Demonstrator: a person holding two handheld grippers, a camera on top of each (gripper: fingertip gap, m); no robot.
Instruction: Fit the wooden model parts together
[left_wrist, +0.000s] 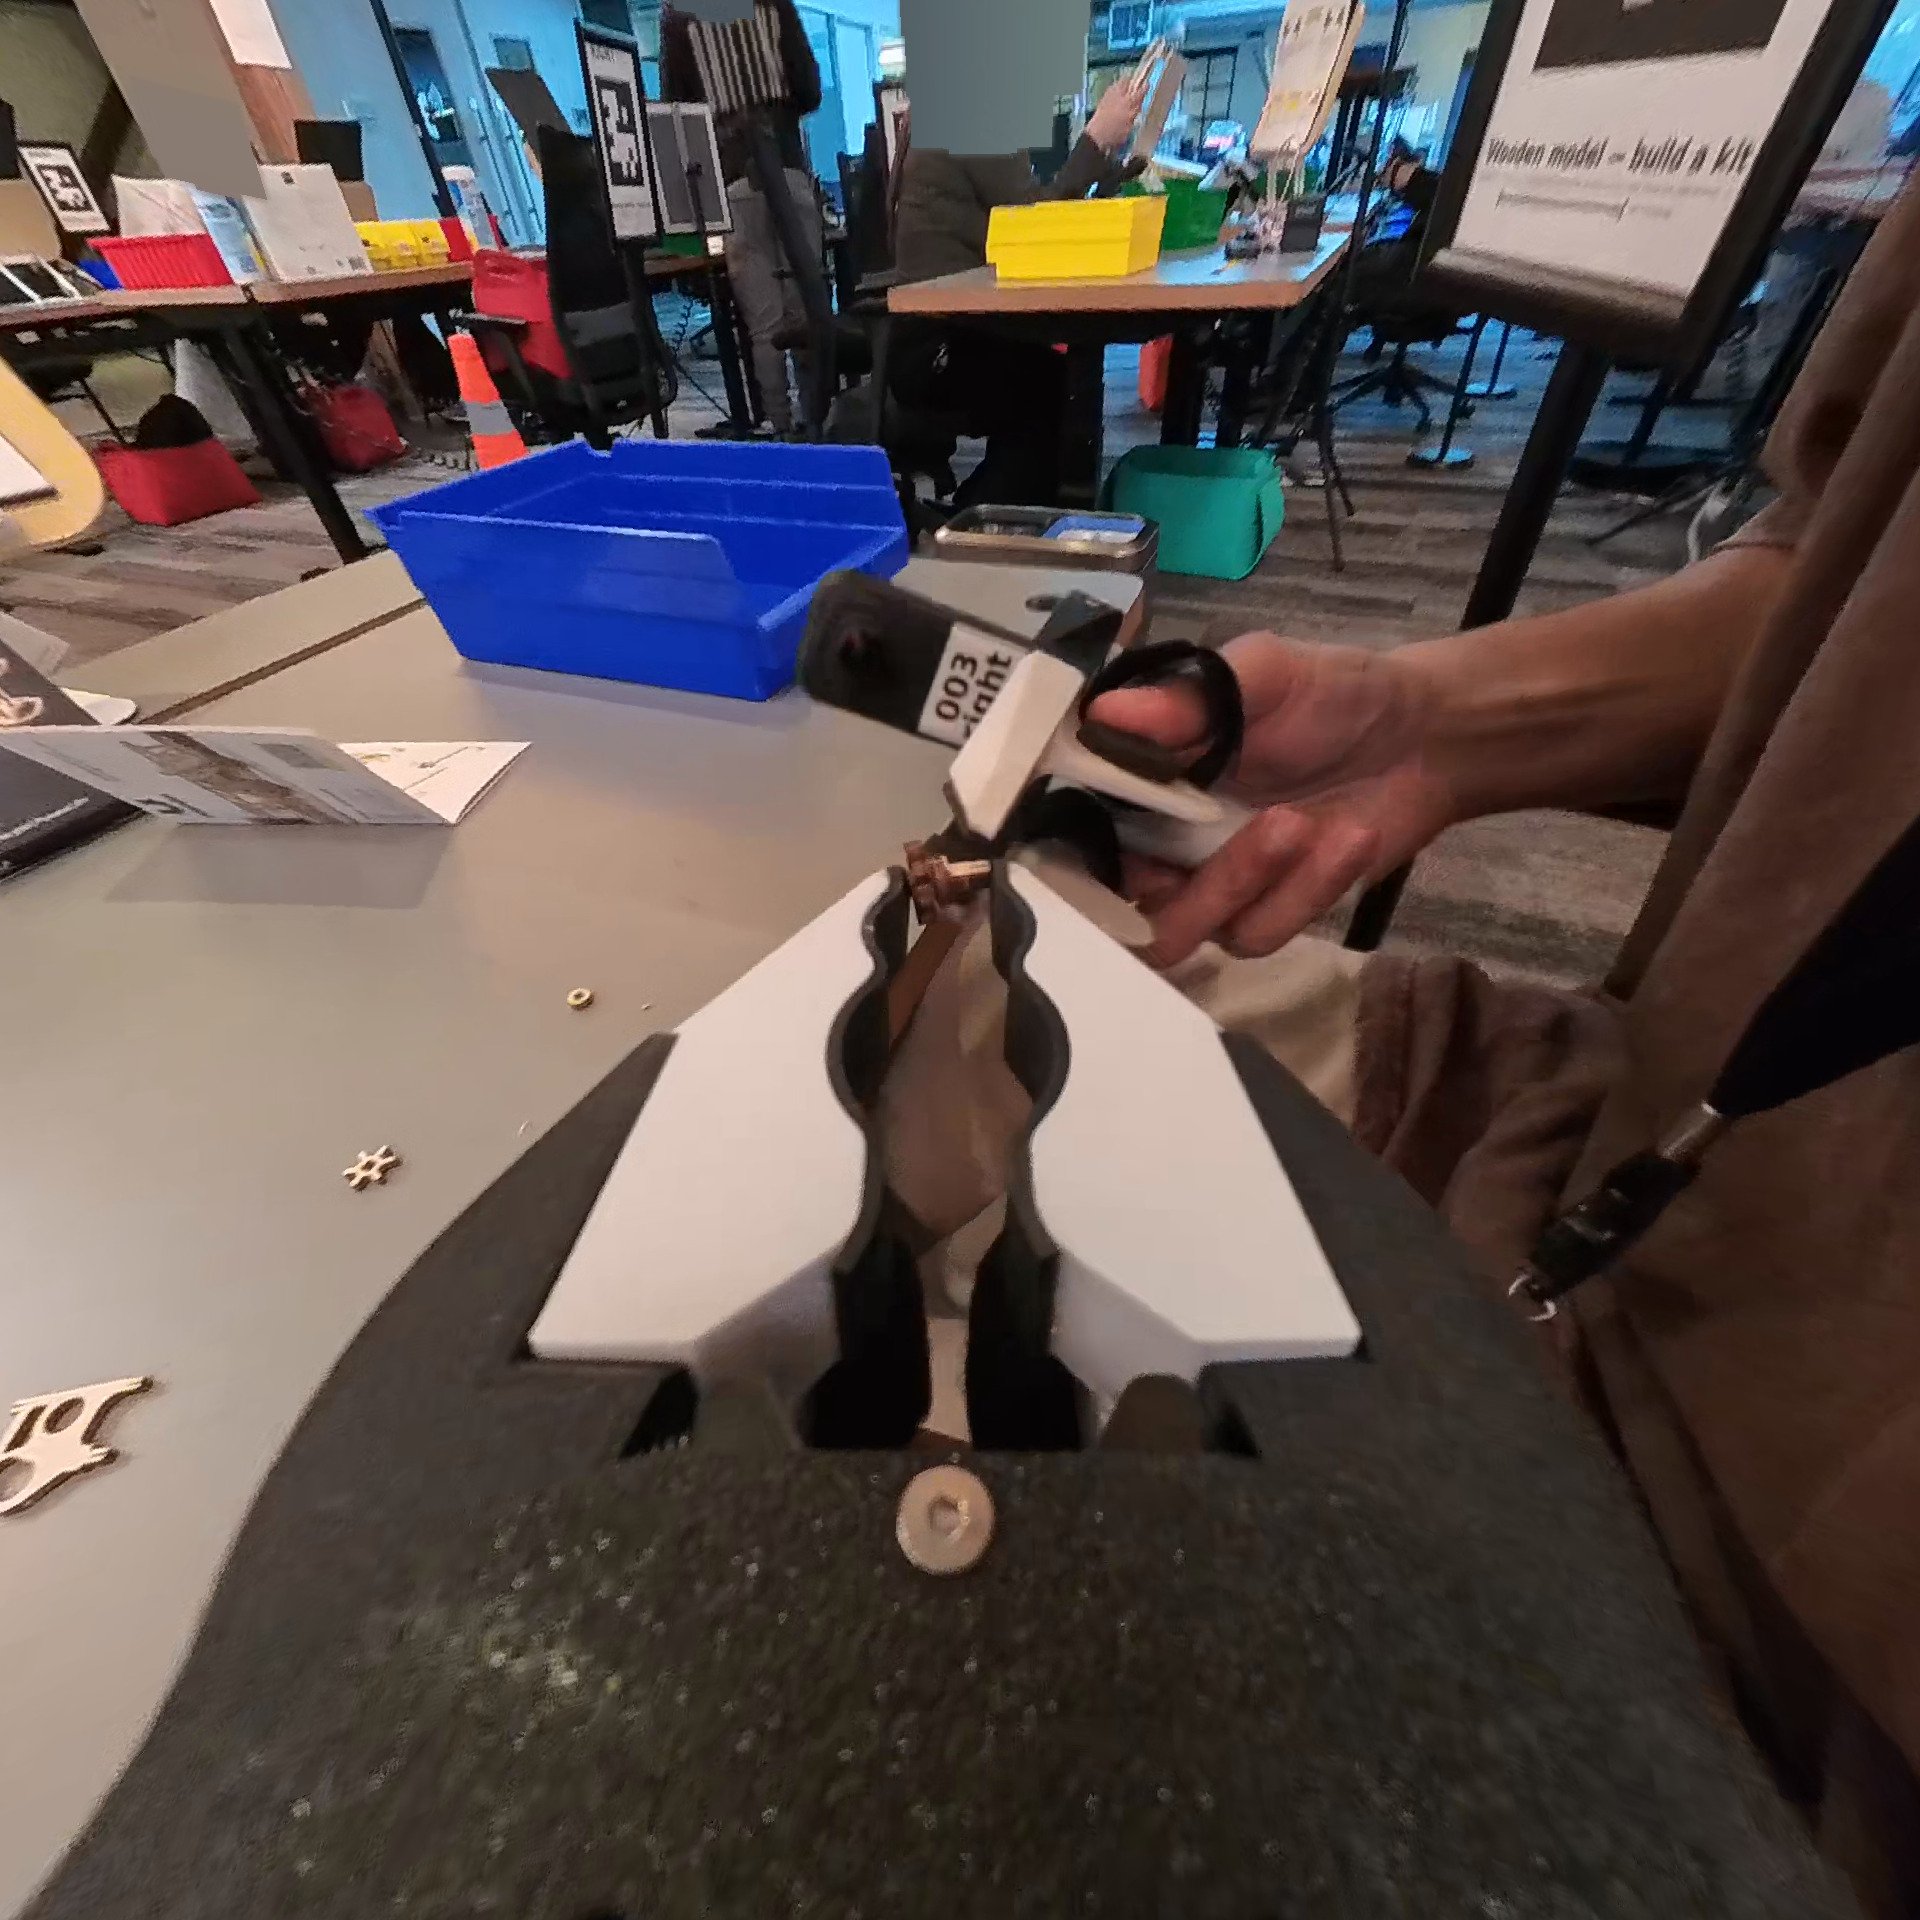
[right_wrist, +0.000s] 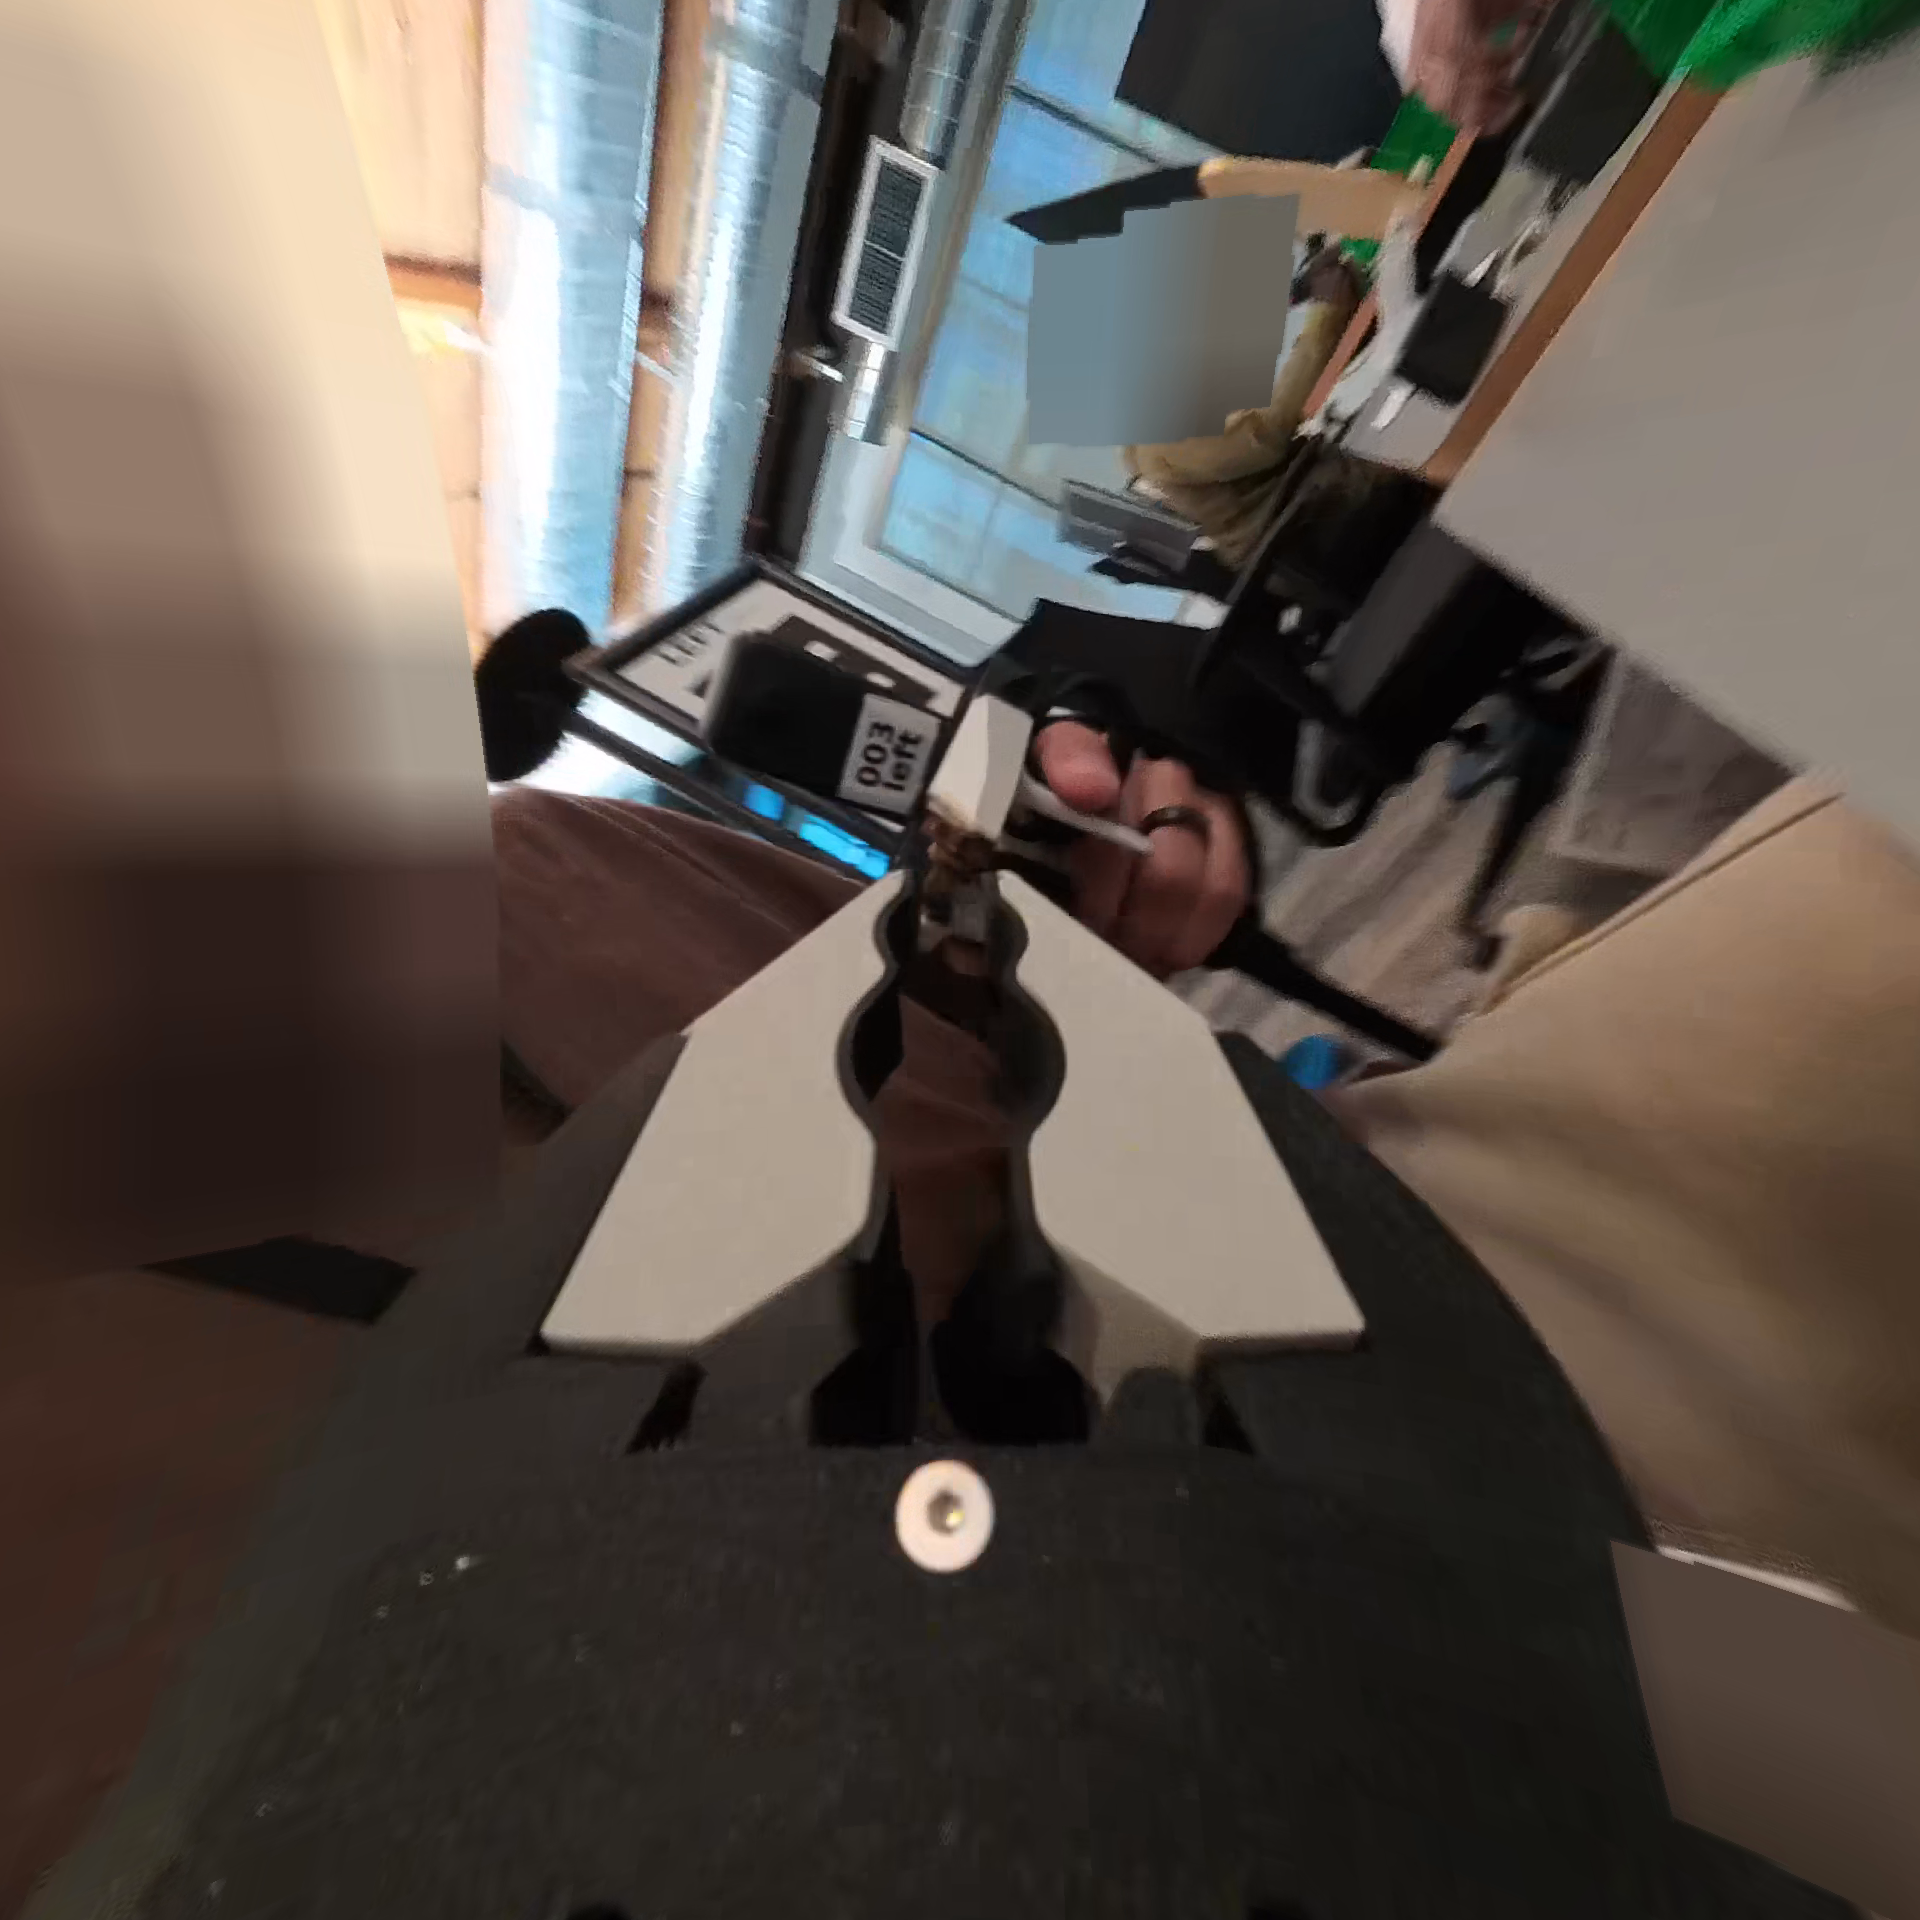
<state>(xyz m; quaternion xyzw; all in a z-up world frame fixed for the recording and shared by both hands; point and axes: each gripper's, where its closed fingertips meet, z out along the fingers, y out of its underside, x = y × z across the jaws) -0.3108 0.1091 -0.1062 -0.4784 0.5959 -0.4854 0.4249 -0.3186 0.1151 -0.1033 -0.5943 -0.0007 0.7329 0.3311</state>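
Step in hand: the two grippers meet tip to tip in the air above the bench edge, joining small wooden parts; I judge this the mating stage, not yet seated.
Left gripper (left_wrist: 948, 883): jaws nearly together, pinching a thin brown wooden strip (left_wrist: 914, 977) with a small notched wooden piece (left_wrist: 940, 871) at its tip.
Right gripper (right_wrist: 951, 902): jaws close together on a small dark wooden bit (right_wrist: 954, 868); the view is blurred, so what exactly they grip is hard to tell.
Where the parts are: held between the two sets of tips, off the bench, just in front of the person's body.
Next move calls for: a fine, straight push along the slot while both grips stay firm; any twist could snap or slip the thin strip.
Loose parts: a small gear-like piece (left_wrist: 371, 1167), a ring (left_wrist: 580, 998) and a flat cut-out piece (left_wrist: 62, 1439) lie on the bench (left_wrist: 644, 831), well apart from the grippers.
Other things: a blue bin (left_wrist: 644, 582), a folded instruction sheet (left_wrist: 260, 774) and a metal tin (left_wrist: 1044, 535) farther back.
In the way: nothing lies between the tips; the person's brown sleeve (left_wrist: 1455, 1091) hangs near.
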